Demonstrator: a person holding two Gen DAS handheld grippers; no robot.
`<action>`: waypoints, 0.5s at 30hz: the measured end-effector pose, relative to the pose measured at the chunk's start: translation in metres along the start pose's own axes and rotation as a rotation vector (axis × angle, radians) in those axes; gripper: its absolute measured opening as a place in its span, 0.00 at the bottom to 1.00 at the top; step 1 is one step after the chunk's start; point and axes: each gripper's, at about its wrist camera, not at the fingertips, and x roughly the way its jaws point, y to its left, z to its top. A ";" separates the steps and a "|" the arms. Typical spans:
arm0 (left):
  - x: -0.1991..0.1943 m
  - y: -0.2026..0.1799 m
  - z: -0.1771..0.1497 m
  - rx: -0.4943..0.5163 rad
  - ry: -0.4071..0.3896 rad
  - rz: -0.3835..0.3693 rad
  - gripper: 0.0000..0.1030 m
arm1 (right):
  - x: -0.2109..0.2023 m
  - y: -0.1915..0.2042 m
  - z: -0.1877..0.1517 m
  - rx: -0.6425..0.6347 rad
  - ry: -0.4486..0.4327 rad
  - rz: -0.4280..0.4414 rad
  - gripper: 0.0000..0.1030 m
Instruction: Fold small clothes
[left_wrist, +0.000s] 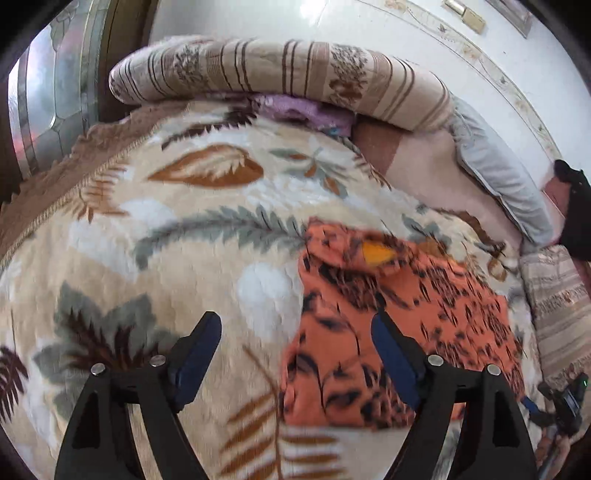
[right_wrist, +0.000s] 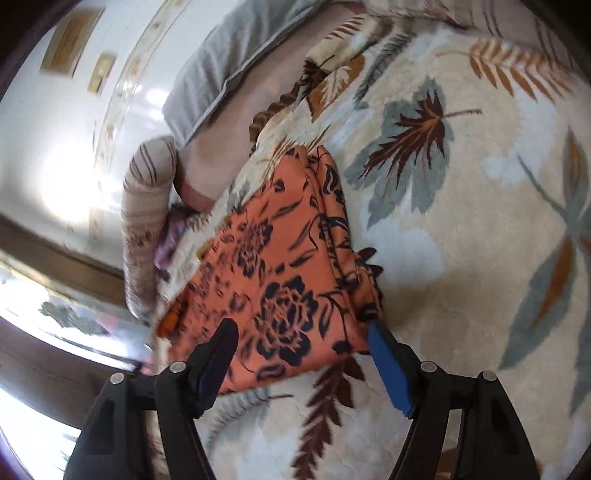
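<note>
Left wrist view: plush leaf-patterned blanket (left_wrist: 184, 240) covering the bed, smooth orange garment (left_wrist: 388, 332) with black floral print lying folded flat toward its right side, below a grey pillow (left_wrist: 498, 173); striped rolled quilt (left_wrist: 277, 70) along the far edge. Blurred throughout. Left gripper (left_wrist: 295, 332) tilted downward, jaws spread wide, nothing pinched, right finger over the cloth. Right wrist view: same garment (right_wrist: 280, 266), layered edges stacked at its right side, near corner hidden behind the fingers. Right gripper (right_wrist: 301, 332) spread wide, hovering, gripping nothing.
</note>
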 end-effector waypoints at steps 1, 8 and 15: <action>-0.002 0.002 -0.007 -0.002 0.025 -0.003 0.81 | 0.005 0.001 -0.001 -0.025 0.007 -0.017 0.73; 0.022 0.005 -0.035 -0.044 0.112 -0.018 0.81 | 0.038 0.006 0.019 -0.103 0.080 -0.092 0.73; 0.073 -0.015 -0.012 0.032 0.152 0.003 0.81 | 0.074 0.002 0.056 -0.078 0.095 -0.124 0.73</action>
